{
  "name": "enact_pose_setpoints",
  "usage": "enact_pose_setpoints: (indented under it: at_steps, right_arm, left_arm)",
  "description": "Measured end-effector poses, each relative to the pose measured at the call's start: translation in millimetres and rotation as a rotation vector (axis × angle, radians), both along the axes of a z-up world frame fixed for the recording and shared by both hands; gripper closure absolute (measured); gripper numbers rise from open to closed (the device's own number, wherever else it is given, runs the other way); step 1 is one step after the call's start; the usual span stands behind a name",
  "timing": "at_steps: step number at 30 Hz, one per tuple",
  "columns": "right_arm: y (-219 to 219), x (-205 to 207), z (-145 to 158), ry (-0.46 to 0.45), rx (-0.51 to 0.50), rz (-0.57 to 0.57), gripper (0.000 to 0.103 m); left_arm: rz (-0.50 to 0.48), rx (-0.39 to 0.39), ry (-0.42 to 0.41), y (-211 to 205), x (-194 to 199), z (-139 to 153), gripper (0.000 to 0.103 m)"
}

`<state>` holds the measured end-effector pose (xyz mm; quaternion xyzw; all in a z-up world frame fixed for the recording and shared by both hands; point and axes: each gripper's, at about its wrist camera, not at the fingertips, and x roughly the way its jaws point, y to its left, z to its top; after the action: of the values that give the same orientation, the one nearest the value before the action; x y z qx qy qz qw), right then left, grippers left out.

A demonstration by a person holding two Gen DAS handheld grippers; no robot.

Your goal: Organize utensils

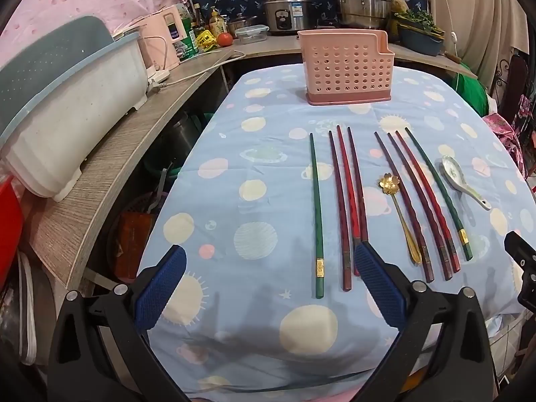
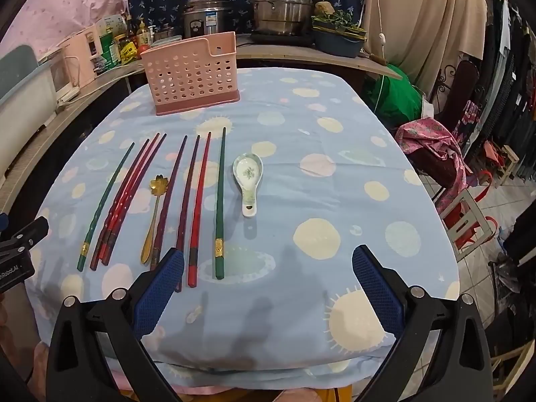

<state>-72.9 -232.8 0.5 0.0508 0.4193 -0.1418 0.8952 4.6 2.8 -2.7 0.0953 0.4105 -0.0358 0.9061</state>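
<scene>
Several red, dark and green chopsticks (image 1: 348,201) (image 2: 194,201) lie side by side on the blue spotted tablecloth (image 1: 268,154) (image 2: 335,207). A gold flower spoon (image 1: 398,211) (image 2: 152,214) lies among them. A white ceramic spoon (image 1: 464,181) (image 2: 248,181) lies at their right. A pink perforated utensil holder (image 1: 346,67) (image 2: 192,73) stands upright at the table's far end. My left gripper (image 1: 268,284) is open and empty above the near ends of the left chopsticks. My right gripper (image 2: 268,284) is open and empty, near the right chopsticks' ends.
A counter on the left carries a white bin (image 1: 67,127), a pink appliance (image 1: 160,40), bottles, a rice cooker (image 1: 288,10) and steel pots (image 2: 281,3). A chair with pink cloth (image 2: 432,144) stands right of the table.
</scene>
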Motion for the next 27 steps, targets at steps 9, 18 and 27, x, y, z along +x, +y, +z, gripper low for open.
enact_pose_setpoints:
  at_steps: [9, 18, 27]
  right_arm:
    - [1.2, 1.0, 0.0, 0.001, 0.001, 0.003, 0.007]
    - [1.2, 1.1, 0.3, 0.001, 0.001, 0.005, 0.007]
    - [2.2, 1.0, 0.9, 0.0, 0.002, 0.006, 0.007]
  left_arm:
    - [-0.001, 0.001, 0.001, 0.0, 0.1, 0.3, 0.007]
    - [-0.001, 0.002, 0.0, -0.3, 0.9, 1.0, 0.007]
    - [-0.002, 0.002, 0.002, -0.1, 1.6, 1.4, 0.007]
